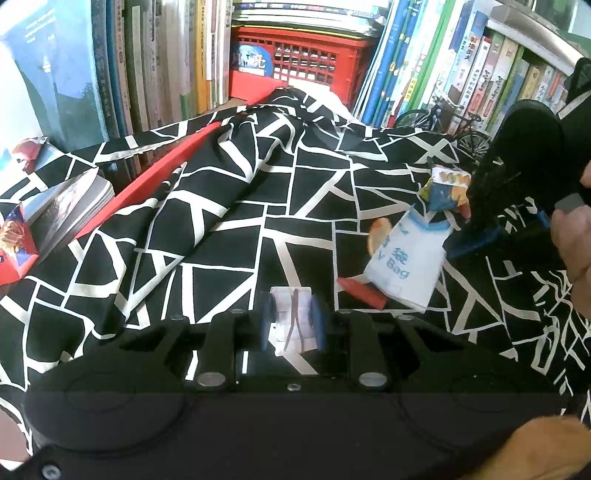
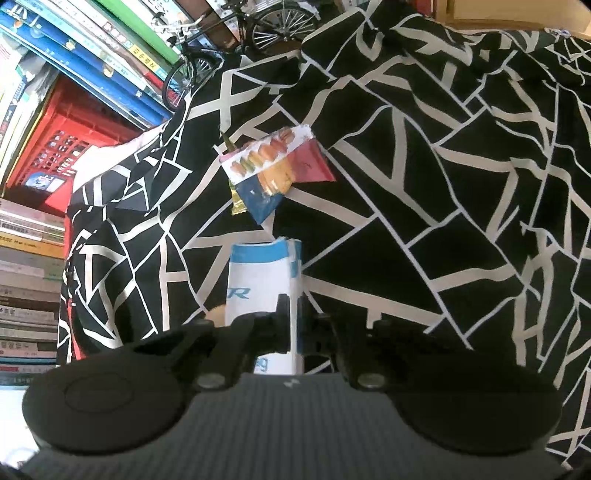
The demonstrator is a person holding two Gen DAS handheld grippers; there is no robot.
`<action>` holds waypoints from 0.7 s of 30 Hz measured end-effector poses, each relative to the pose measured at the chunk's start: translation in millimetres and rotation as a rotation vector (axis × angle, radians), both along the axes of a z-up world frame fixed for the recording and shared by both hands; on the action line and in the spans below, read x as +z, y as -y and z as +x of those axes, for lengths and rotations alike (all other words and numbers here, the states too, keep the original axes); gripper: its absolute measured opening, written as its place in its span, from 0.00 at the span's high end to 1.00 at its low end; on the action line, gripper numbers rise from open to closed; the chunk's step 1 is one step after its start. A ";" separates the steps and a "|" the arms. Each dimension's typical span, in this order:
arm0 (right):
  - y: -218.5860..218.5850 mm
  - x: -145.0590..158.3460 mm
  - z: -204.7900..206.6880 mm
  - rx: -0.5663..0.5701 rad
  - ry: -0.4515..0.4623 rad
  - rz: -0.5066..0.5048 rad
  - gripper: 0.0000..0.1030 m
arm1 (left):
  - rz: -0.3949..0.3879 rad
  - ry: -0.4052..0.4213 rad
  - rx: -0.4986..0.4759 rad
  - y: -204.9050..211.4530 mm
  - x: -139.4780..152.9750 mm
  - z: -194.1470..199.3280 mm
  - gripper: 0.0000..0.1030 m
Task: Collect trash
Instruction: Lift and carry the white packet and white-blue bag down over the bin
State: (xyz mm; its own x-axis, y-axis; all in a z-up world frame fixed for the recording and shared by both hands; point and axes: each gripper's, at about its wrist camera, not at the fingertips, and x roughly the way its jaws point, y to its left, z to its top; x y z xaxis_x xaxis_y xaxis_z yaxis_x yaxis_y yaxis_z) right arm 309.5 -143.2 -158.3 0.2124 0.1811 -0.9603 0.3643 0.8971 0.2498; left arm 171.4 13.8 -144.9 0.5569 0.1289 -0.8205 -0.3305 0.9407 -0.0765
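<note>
The right gripper (image 2: 291,325) is clamping the light, crushable white-and-blue paper bag (image 2: 264,291) edgewise; the left gripper (image 1: 293,325) is pinching a white paper scrap (image 1: 291,317).

Your left wrist camera looks steeply down along its tongs (image 1: 292,325) at the cloth (image 1: 236,206), books (image 1: 147,55) beyond. Your right camera faces nearly straight down, close. Both share the white bag (image 1: 404,258) (image 2: 264,280).

Ahead of the fingers: black-and-white cloth (image 1: 236,206), books (image 1: 155,55) behind, red crate (image 1: 303,55), model bicycle (image 2: 229,33).
</note>
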 end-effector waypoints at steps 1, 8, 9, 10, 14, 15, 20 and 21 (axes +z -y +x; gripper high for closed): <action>1.1 0.2 -0.7 -0.001 -0.002 0.000 0.95 | 0.002 0.002 0.000 0.5 1.5 -1.4 0.79; -11.7 -6.2 -1.5 0.109 -0.026 0.058 0.27 | 0.009 0.008 0.019 -2.8 5.6 -14.8 0.79; -16.9 -6.9 -2.7 0.127 -0.022 0.045 0.22 | 0.008 0.006 0.025 -4.4 4.9 -16.7 0.79; -24.0 -6.9 -4.2 0.158 -0.014 0.015 0.23 | 0.007 0.005 0.032 -5.7 4.6 -18.8 0.79; -49.6 -11.4 -9.8 0.271 0.002 -0.069 0.22 | 0.012 -0.007 0.062 -15.0 2.0 -25.7 0.79; -56.3 -15.0 -11.5 0.308 0.000 -0.109 0.22 | 0.010 -0.011 0.070 -17.3 1.2 -27.0 0.79; -59.8 -26.3 -23.3 0.371 -0.007 -0.174 0.42 | 0.007 -0.015 0.085 -23.4 -1.4 -28.7 0.79; -57.1 -25.0 -25.5 0.370 -0.002 -0.164 0.48 | 0.007 -0.014 0.082 -23.1 -1.8 -28.1 0.79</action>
